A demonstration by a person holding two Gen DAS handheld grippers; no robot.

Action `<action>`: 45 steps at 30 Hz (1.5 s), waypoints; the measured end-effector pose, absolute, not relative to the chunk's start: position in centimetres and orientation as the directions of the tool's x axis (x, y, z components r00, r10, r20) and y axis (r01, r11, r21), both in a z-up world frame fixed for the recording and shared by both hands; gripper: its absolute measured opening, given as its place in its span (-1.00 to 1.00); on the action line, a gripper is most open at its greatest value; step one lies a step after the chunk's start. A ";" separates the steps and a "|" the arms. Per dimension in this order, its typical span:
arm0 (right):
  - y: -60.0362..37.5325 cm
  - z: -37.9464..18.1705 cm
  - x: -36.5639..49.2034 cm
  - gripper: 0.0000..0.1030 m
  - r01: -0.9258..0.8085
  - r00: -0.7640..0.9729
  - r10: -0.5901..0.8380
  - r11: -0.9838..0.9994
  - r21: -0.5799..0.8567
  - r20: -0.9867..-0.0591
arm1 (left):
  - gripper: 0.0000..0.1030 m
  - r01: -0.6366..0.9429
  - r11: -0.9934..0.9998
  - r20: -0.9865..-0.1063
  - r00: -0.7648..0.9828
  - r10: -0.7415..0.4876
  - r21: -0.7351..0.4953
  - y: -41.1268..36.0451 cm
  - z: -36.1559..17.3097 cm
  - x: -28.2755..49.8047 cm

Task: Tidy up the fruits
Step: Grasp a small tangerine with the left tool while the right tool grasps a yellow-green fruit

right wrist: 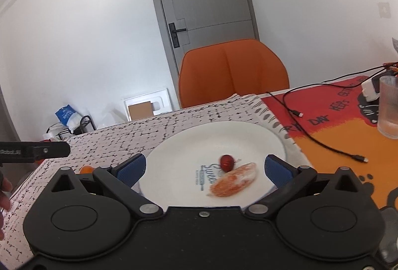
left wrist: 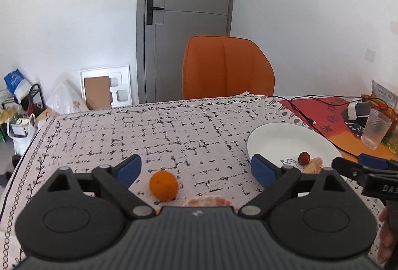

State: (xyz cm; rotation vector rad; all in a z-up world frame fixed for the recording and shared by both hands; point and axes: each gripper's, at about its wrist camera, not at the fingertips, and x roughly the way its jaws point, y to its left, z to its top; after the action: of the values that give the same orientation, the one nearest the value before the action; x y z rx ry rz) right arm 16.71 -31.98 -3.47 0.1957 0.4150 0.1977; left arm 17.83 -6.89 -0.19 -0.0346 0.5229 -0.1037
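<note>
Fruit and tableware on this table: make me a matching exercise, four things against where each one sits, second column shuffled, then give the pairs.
Things:
1. whole orange
2. small red fruit
3. peeled orange piece
4. ribbed glass

Places:
A. on the orange and red mat
B. on the patterned cloth, between the left gripper's open fingers
C. on the white plate, beside a peeled segment
D. on the patterned cloth, partly hidden by the left gripper's body

Pairs: 1-B, 2-C, 3-D, 4-A
</note>
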 end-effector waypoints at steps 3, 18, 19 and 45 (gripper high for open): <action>-31.2 -3.6 17.0 1.00 -0.167 0.885 0.254 0.956 0.243 -0.391 | 0.83 0.086 0.995 -0.484 0.870 -0.096 -0.042 -6.2 -0.3 16.8; -27.3 -2.6 16.8 1.00 -0.351 0.834 0.426 0.900 0.257 -0.350 | 0.85 0.008 0.996 -0.520 0.852 -0.055 -0.091 -1.9 -1.4 15.0; -26.9 -2.6 16.9 1.00 -0.362 0.827 0.435 0.897 0.255 -0.356 | 0.85 0.007 0.995 -0.522 0.851 -0.057 -0.097 -1.6 -1.5 14.8; -17.4 -4.2 15.7 0.57 -0.595 0.598 0.621 0.768 0.237 -0.507 | 0.05 -0.118 0.971 -0.573 0.819 -0.024 -0.209 4.9 -5.9 11.9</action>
State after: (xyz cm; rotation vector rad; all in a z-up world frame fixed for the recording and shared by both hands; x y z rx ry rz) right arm 15.72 -17.44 -4.23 0.0451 0.6054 0.7057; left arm 11.90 4.92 -5.86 -0.2413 0.6104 0.0507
